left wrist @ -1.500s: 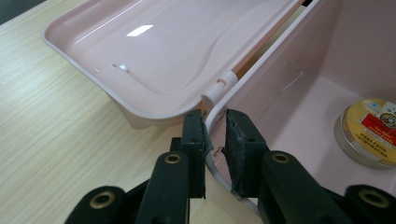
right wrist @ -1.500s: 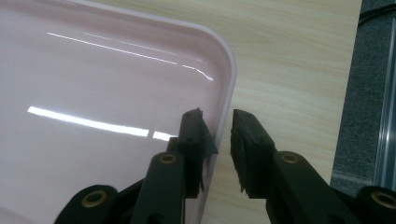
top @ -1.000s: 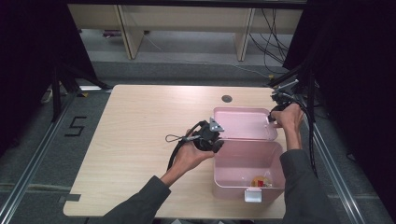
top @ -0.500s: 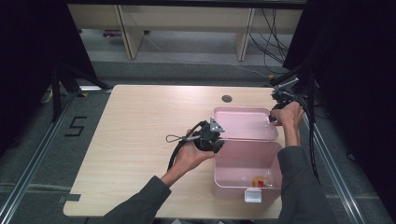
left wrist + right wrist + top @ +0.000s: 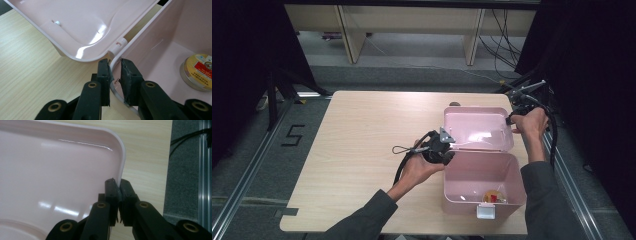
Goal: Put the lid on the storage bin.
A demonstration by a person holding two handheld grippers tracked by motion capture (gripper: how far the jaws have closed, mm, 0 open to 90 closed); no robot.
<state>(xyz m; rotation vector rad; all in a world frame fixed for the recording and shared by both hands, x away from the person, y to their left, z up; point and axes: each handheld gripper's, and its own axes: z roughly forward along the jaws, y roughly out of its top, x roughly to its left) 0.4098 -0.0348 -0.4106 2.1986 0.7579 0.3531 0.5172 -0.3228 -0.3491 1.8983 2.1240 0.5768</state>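
Note:
A pink plastic box (image 5: 472,175) stands open at the table's front right, and its hinged lid (image 5: 477,127) tilts back behind it. My left gripper (image 5: 443,150) is shut on the box's rear left rim (image 5: 140,32) next to the hinge (image 5: 118,45), the thin wall pinched between its pads (image 5: 115,63). On the lid's right edge (image 5: 122,157) my right gripper (image 5: 513,119) is shut, with the rim between its jaws (image 5: 117,182). A round yellow tin (image 5: 198,71) lies on the box floor (image 5: 493,196).
A white latch (image 5: 485,211) hangs on the box's front wall near the table's front edge. A small dark round object (image 5: 455,104) lies on the table just behind the lid. Bare wood (image 5: 362,140) spreads to the left. Cables (image 5: 557,140) trail off the right edge.
My right gripper has risen a little with the lid's edge, so the lid stands slightly steeper. The left gripper and the box have kept still.

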